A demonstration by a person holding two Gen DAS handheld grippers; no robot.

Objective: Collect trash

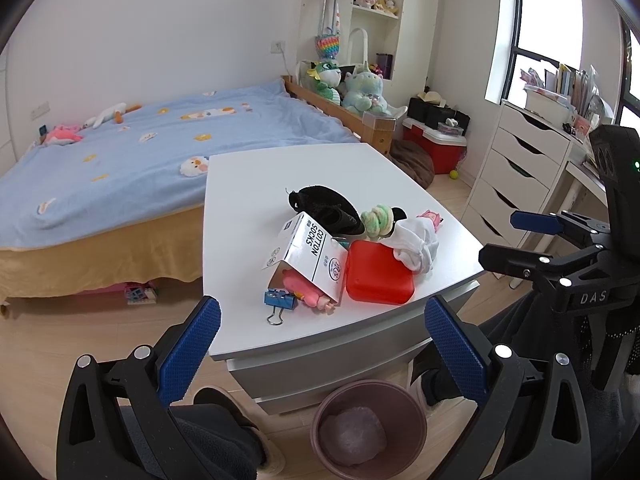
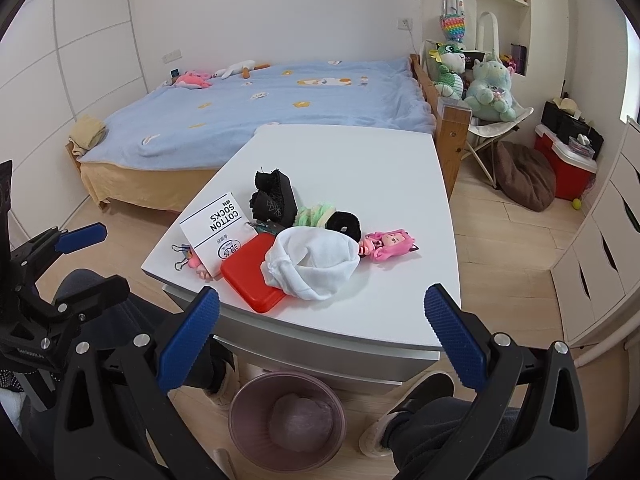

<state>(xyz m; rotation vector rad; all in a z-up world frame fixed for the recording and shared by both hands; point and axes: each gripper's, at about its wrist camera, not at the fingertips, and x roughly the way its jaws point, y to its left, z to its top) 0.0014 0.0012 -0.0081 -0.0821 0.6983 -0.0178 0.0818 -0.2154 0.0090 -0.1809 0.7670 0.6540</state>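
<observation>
You face one white table [image 1: 360, 168] with one bed [image 1: 120, 152] behind it, and one round, dusky-pink bin [image 1: 370, 428] stands on the floor just below the table's near edge, holding a pale crumpled lump. On the table, the clutter sits in a single tight cluster near the front.

Count it: one red flat case [image 2: 250, 276] with one bundle of white cloth [image 2: 312, 264] resting partly on it; one white box printed "COTTON SOCKS" [image 1: 308, 256], open at its near end, lying tilted against the case; one black item [image 2: 276, 200] behind the box; one green-and-pink fuzzy ring [image 1: 376, 216] touching one black ring [image 2: 344, 222]; one pink-haired doll [image 2: 390, 244] just beside the cloth; one blue binder clip [image 1: 279, 302] at the box's mouth.

Your left gripper [image 1: 320, 334] hangs in front of the table with its two blue-padded fingers spread wide, holding nothing. Your right gripper [image 2: 320, 320] is likewise spread apart and empty.
</observation>
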